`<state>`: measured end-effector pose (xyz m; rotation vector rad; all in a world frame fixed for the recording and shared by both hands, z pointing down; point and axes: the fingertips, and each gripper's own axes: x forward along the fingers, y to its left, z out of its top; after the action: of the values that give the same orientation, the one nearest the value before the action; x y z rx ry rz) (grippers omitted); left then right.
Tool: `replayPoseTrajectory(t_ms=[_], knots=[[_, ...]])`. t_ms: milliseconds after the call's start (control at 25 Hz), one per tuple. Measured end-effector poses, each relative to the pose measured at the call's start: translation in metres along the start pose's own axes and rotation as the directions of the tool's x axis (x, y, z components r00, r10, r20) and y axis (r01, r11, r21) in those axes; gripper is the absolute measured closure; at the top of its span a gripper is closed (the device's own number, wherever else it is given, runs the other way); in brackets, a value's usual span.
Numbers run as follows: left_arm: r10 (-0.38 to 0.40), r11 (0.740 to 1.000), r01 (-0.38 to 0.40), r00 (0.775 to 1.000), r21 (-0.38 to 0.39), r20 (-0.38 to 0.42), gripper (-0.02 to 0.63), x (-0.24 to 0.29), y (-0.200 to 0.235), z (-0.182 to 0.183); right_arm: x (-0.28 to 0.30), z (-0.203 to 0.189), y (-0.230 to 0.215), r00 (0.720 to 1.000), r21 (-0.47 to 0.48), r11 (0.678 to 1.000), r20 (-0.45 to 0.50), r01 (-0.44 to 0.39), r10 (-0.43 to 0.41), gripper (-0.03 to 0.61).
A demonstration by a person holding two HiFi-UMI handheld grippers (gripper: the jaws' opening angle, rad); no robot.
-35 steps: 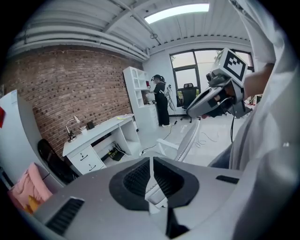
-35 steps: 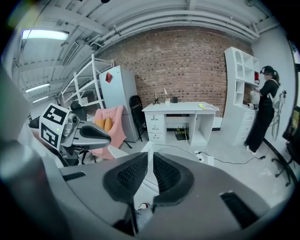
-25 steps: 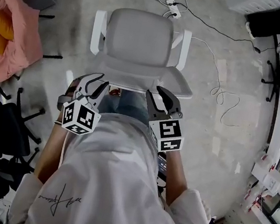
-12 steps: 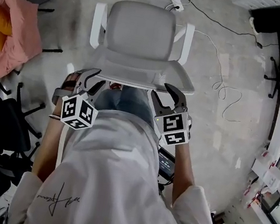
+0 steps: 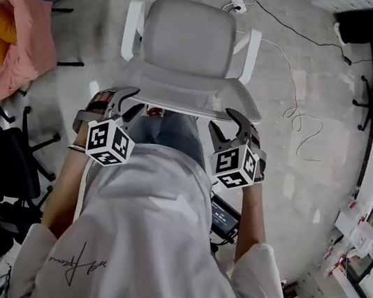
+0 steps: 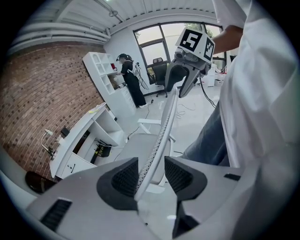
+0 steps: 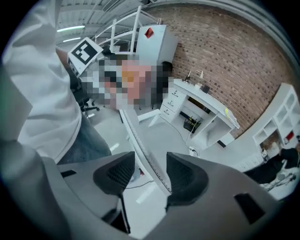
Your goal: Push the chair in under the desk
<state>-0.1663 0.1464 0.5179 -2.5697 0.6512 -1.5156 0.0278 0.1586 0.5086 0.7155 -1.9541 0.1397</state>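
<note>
Astride the top edge of the office chair's backrest [image 5: 185,93]: left gripper [image 6: 151,171] and right gripper [image 7: 149,174], jaws just spread wide, not clamping. Beyond the backrest, seat [image 5: 189,35]; farther still, white desk [image 6: 82,133], well apart.

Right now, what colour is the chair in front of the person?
The chair is light grey with white armrests, clearest in the head view.

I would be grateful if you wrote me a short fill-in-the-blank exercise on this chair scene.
The left gripper and right gripper straddle the office chair's ____.
The white desk stands against a ____ wall.
The draped cloth beside the chair is ____.
Missing: backrest; brick; pink.
Both grippers' jaws have just been opening, the backrest edge between them, ungripped.
</note>
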Motion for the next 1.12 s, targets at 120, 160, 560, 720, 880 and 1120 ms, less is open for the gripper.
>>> replayPoseTrajectory(t_ms=[120, 160, 560, 720, 880, 1120], knots=[[0.005, 1.000, -0.005, 1.000, 0.010, -0.005, 0.454, 0.003, 0.001, 0.000, 0.006, -0.006, 0.000, 1.000, -0.039, 0.999, -0.027, 0.000, -0.001, 0.364], [0.005, 1.000, -0.005, 1.000, 0.010, -0.006, 0.454, 0.005, 0.001, 0.000, 0.008, -0.006, 0.000, 0.999, -0.048, 0.999, -0.031, 0.002, -0.003, 0.364], [0.004, 0.999, -0.002, 0.999, 0.039, -0.038, 0.454, 0.014, -0.001, -0.001, 0.025, -0.015, 0.000, 0.998, -0.080, 0.996, -0.060, -0.026, 0.021, 0.385], [0.000, 0.999, 0.002, 0.999, 0.036, -0.040, 0.454, 0.017, 0.000, -0.001, 0.026, -0.015, -0.001, 0.999, -0.091, 0.995, -0.045, -0.026, 0.022, 0.388], [-0.011, 1.000, 0.012, 0.999, 0.025, -0.038, 0.454, 0.017, 0.001, -0.002, 0.027, -0.014, -0.001, 0.999, -0.100, 0.995, -0.027, -0.022, 0.019, 0.393], [0.001, 0.999, 0.001, 0.999, 0.037, -0.049, 0.453, 0.019, 0.005, -0.002, 0.030, -0.012, -0.005, 1.000, -0.087, 0.996, -0.013, -0.022, 0.021, 0.393]])
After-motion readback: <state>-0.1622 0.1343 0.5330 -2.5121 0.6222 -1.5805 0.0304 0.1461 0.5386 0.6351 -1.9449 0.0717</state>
